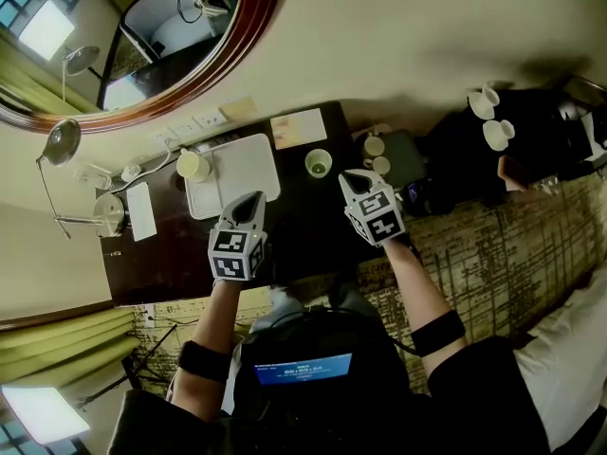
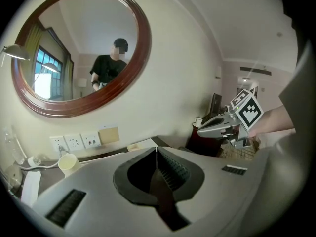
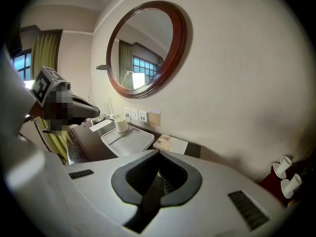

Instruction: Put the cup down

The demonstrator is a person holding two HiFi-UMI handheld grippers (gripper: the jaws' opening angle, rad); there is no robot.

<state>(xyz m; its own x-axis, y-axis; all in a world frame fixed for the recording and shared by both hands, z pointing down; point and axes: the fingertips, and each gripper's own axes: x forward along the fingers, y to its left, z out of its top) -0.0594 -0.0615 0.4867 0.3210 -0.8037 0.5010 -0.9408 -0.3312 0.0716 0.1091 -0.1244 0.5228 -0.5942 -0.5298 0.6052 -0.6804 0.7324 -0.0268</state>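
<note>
Dark desk (image 1: 308,211) under round mirror (image 1: 142,36) bears white tray (image 1: 248,164) holding cream cup (image 1: 193,165)

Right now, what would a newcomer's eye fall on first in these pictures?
The large oval mirror in its dark wooden frame fills the wall above the desk. Below it, the left gripper and right gripper, each with a marker cube, hang over the desk, both shut and empty. Ahead of them, a cream cup stands on the corner of a white tray, with a green cup on the desk to its right.
</note>
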